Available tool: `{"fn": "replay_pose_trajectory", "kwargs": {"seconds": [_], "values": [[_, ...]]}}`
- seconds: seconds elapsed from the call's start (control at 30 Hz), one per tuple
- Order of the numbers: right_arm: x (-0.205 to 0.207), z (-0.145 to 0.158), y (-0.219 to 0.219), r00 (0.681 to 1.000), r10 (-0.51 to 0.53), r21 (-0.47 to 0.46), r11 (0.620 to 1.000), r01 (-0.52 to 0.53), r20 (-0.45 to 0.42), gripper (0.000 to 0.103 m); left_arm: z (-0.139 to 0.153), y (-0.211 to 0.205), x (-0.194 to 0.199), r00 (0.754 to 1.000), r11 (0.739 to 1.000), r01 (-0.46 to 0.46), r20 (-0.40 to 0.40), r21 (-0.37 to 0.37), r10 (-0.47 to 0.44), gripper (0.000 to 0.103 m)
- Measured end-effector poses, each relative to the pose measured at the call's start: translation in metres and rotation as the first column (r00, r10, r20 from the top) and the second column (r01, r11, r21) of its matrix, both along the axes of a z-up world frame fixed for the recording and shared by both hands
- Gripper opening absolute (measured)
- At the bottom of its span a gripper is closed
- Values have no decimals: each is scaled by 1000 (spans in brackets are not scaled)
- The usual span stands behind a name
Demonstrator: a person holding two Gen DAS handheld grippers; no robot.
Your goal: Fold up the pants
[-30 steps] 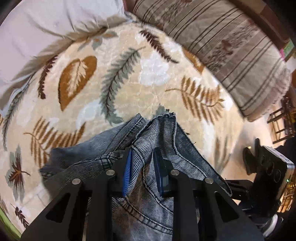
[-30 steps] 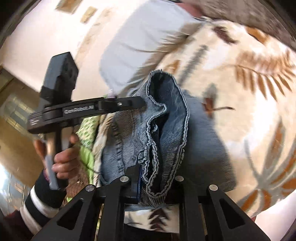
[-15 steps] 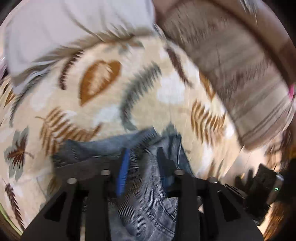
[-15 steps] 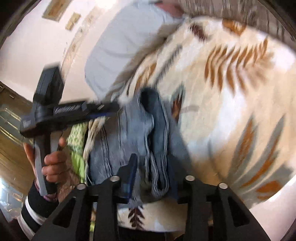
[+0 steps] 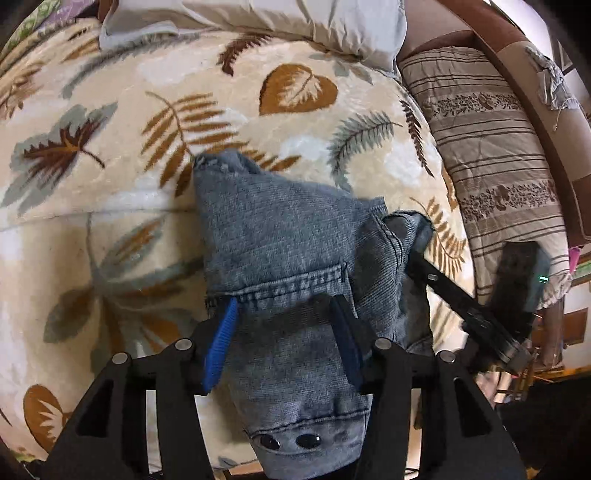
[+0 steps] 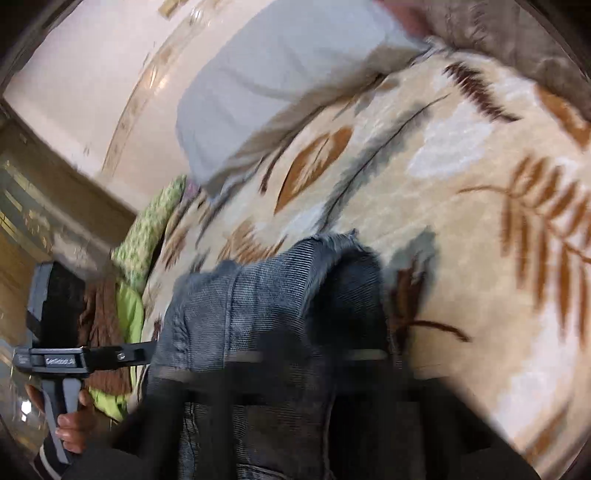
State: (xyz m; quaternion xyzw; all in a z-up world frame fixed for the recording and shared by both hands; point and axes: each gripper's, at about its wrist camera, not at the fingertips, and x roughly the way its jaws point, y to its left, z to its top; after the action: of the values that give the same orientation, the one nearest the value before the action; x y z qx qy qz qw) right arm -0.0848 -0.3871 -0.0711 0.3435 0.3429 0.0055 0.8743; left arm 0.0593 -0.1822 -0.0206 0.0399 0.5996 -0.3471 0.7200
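Note:
The blue denim pants (image 5: 288,251) lie bunched and folded on the leaf-patterned blanket (image 5: 110,192). My left gripper (image 5: 284,332) has its jaws spread wide, with the waistband and two dark buttons lying between the blue pads (image 5: 221,343). The right gripper's body (image 5: 476,306) reaches into the pants' right edge in the left wrist view. In the right wrist view the denim (image 6: 266,314) drapes over my right gripper and hides its fingers; the image is blurred. The left gripper's handle (image 6: 59,354) shows there at the left.
A white pillow (image 5: 295,26) lies at the far side of the bed and a striped brown bolster (image 5: 491,155) along the right. Green and brown cloth (image 6: 122,295) hangs off the bed's left side. Floor and a wall lie beyond it.
The left gripper's jaws have opened from a narrow grip to wide. Both grippers have swung the pants over, and the denim now lies lower and flatter on the blanket.

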Motion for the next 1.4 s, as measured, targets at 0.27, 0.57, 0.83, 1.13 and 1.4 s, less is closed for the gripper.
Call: {"fn": "replay_pose_trajectory", "kwargs": {"seconds": [0.27,0.57,0.83,1.13,1.4], "values": [[6,-5,-18,995,-11,-123,992,-2,-104,2,-18,-20,-10,981,988,-30,196,149,1,50],[9,-14,-23,991,-13,-91,996,0,-137,8,-15,-22,-16,970,984,-48,243,169,5,50],[-32,11,-13,994,-15,-53,999,9,-106,19,-4,-16,-31,969,984,-63,246,168,20,50],[-75,16,0,995,-32,-16,999,31,-93,29,17,20,-56,977,990,-89,200,106,67,51],[-74,-3,25,991,30,-20,999,-33,-132,27,-3,30,-84,994,994,-70,85,81,63,53]]}}
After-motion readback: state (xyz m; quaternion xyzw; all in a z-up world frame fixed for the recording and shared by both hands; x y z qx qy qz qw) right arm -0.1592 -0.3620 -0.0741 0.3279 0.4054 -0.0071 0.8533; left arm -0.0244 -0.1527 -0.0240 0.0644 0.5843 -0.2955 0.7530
